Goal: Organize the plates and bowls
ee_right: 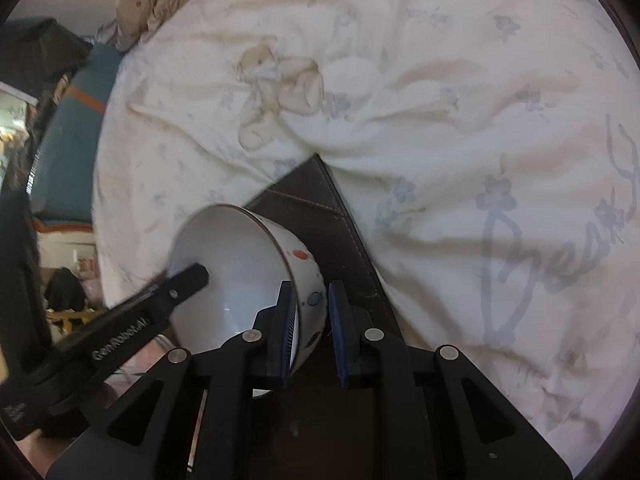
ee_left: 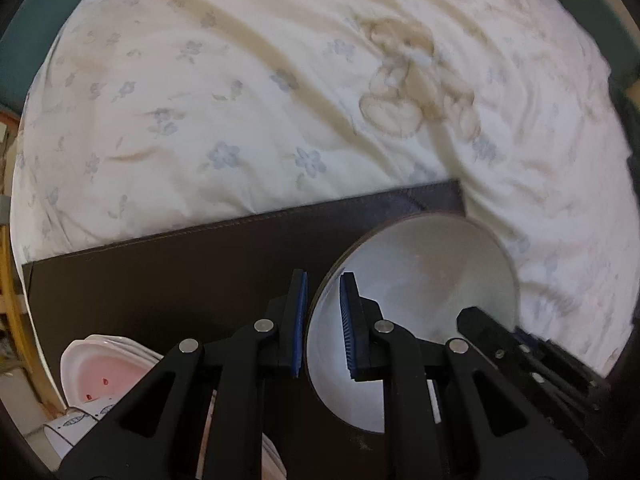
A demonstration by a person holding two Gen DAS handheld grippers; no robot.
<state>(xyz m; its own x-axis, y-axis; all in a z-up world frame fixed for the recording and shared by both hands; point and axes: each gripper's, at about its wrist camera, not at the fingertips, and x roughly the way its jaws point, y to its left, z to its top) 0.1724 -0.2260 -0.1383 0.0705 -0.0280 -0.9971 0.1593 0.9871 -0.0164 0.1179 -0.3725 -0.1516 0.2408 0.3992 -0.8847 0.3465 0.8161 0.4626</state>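
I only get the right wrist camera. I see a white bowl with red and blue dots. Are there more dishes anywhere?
Observer: Yes. The left wrist view shows a stack of white plates with pink centres at the near-left end of the dark brown leather mat.
Operator: Anything next to them?
Observer: A white dish with blue leaf prints lies just nearer the camera than the stack.
Operator: How is the left gripper on my bowl?
Observer: The left gripper straddles the white bowl's rim, one finger outside and one inside. I cannot tell whether it pinches.
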